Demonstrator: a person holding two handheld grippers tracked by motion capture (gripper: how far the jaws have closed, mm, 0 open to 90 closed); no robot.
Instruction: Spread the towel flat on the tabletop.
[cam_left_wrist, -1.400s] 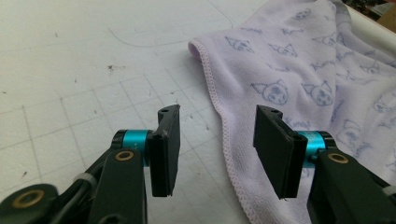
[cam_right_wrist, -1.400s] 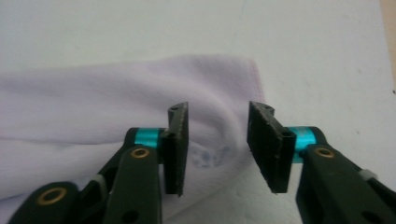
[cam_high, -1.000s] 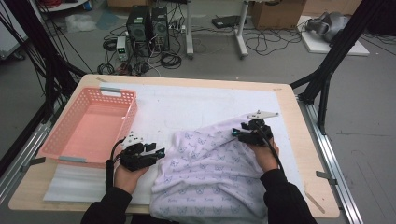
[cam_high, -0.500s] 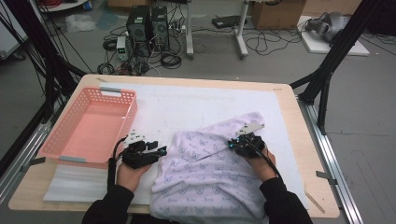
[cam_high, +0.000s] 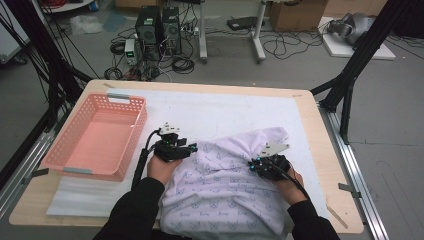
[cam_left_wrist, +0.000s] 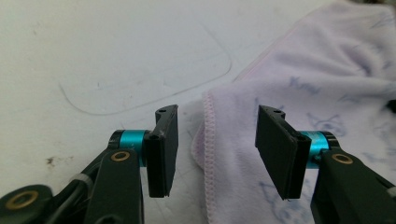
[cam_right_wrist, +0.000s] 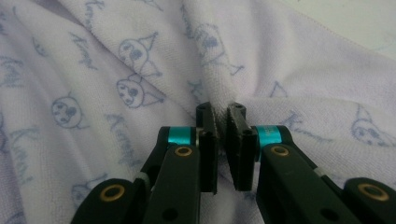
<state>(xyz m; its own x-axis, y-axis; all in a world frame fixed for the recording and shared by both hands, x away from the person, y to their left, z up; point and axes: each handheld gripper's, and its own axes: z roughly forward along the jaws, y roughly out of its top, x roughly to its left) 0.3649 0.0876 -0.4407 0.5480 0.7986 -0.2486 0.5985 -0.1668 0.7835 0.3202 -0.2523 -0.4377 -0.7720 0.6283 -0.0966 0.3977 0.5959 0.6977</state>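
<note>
Two grippers worked a lilac printed towel (cam_high: 225, 187) heaped at the table's near edge, right of the pink basket (cam_high: 95, 137). The right gripper (cam_right_wrist: 223, 128), its jaws having just been closing, pinched a fold of the towel. The left gripper (cam_left_wrist: 215, 149) stood spread astride the towel's stitched hem, pads not pressing.

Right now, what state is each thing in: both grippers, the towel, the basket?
Left gripper: open, towel's stitched edge between its jaws, not pressed.
Right gripper: jaws just closed, pinching a fold of the towel.
Towel: rumpled, bunched on the mat.
Basket: upright, empty.
Mat: flat.
</note>
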